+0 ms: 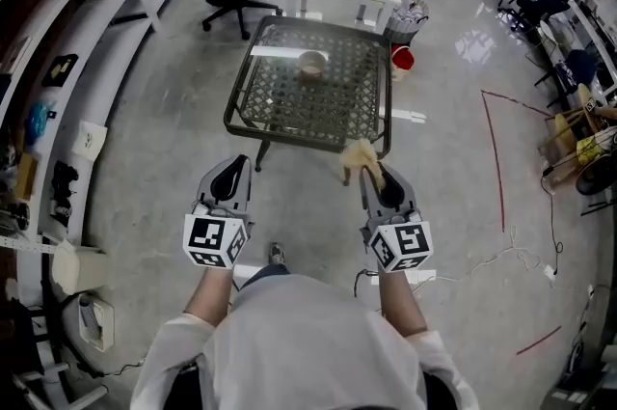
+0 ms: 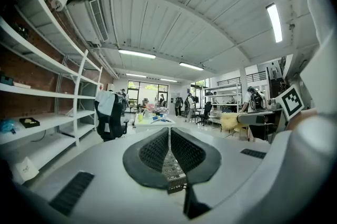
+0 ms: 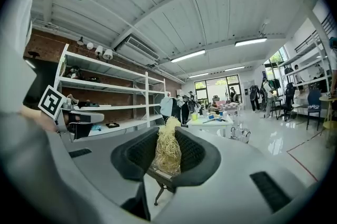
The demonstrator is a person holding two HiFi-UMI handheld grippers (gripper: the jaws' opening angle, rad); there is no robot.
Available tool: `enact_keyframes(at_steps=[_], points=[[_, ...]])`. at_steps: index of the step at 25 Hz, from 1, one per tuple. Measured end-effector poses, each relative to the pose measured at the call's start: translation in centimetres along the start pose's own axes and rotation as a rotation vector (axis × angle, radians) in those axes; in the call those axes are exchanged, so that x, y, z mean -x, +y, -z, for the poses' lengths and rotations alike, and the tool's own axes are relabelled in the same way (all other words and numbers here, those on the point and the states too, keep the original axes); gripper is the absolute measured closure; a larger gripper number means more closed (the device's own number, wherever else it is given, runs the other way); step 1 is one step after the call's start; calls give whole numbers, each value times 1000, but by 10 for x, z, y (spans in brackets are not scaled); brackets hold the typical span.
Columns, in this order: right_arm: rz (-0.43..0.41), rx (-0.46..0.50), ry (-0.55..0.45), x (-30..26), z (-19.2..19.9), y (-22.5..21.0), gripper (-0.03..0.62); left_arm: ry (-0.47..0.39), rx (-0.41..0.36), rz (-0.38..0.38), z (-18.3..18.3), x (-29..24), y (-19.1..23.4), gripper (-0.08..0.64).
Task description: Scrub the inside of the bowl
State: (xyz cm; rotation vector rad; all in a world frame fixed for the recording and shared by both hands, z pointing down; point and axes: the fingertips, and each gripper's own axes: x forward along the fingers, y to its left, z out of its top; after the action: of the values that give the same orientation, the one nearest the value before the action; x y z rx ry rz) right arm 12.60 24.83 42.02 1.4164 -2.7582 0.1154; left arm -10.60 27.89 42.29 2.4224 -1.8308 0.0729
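2 grey-shelled tools, the left gripper (image 1: 234,165) and the right gripper (image 1: 374,175), each carry black, grid-textured pads (image 2: 154,150) at the tip and, at the rear end, a cube (image 1: 214,240) of black-and-white square markers. Behind the cubes is a light grey shirt (image 1: 289,341) with short sleeves.

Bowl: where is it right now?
In the head view the bowl sits on the mesh table near its far edge, left of a red container.

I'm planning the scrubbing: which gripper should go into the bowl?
Right. The right gripper is shut on the scrubber; the left gripper is shut and empty. The bowl sits on the table ahead of both.
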Motion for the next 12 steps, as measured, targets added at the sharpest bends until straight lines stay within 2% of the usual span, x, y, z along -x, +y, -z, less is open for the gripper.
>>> enact_keyframes(at_steps=[6, 12], points=[[50, -1, -10, -41, -4, 3, 492, -5, -9, 54, -7, -31, 37, 518], [69, -9, -2, -68, -1, 2, 492, -5, -8, 97, -8, -56, 54, 518]])
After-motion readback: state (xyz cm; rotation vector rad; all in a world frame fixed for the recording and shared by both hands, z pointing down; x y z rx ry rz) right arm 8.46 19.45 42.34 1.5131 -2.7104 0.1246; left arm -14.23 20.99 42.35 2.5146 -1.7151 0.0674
